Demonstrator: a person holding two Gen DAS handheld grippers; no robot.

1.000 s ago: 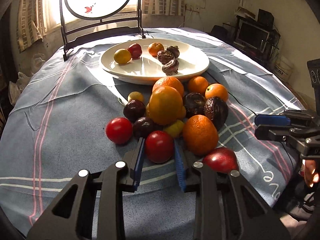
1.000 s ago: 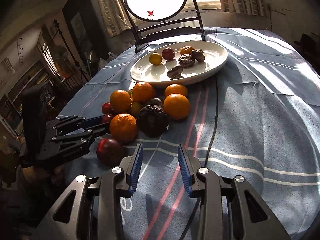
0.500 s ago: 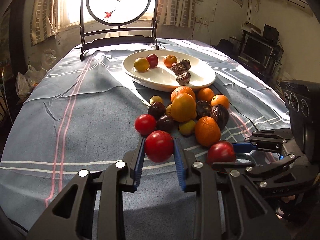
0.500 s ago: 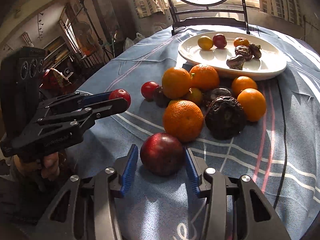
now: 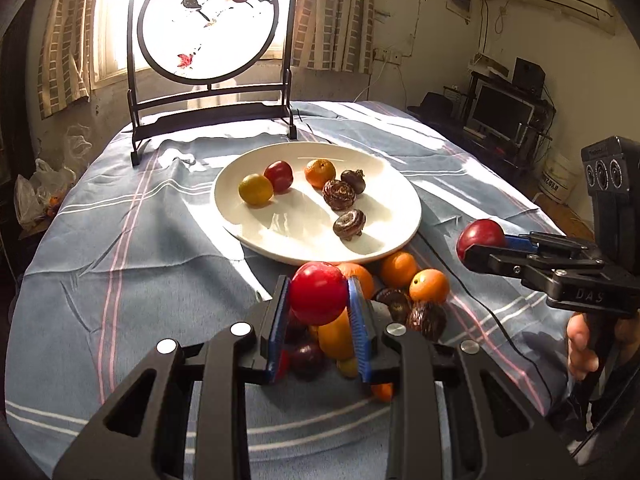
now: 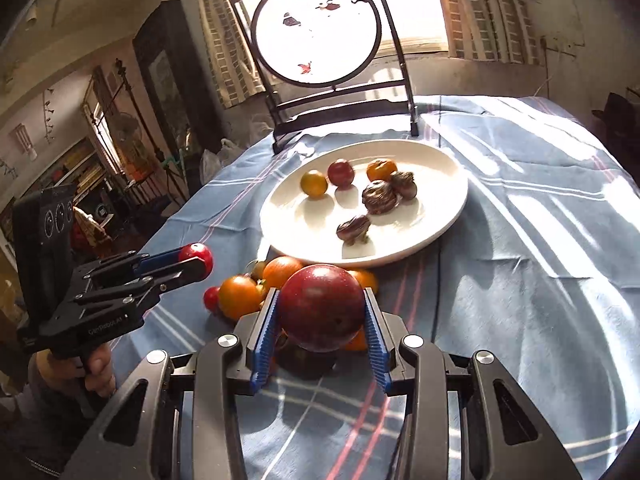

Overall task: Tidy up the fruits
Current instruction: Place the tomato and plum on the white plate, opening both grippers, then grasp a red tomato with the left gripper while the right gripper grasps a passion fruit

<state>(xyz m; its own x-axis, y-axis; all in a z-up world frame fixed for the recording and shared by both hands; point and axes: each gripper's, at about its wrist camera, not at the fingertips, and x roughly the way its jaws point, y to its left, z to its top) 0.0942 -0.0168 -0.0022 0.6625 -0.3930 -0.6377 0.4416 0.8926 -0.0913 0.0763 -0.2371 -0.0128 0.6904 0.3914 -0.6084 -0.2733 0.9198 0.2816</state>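
The left hand-held gripper [image 5: 319, 300] is clamped on a bright red fruit [image 5: 319, 293], held above the loose fruit pile [image 5: 404, 284] on the bench; the right hand-held gripper [image 6: 320, 314] is clamped on a larger dark red fruit [image 6: 321, 307]. Both face the white plate [image 5: 400, 224]. These round, smooth fruits could slip from the pads, or roll off the shallow rim if released carelessly.

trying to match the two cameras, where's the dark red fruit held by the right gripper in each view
Left wrist: dark red fruit at right edge, in the right gripper.
Right wrist: bottom centre, between blue pads.
Shared landmark: white plate beyond it.
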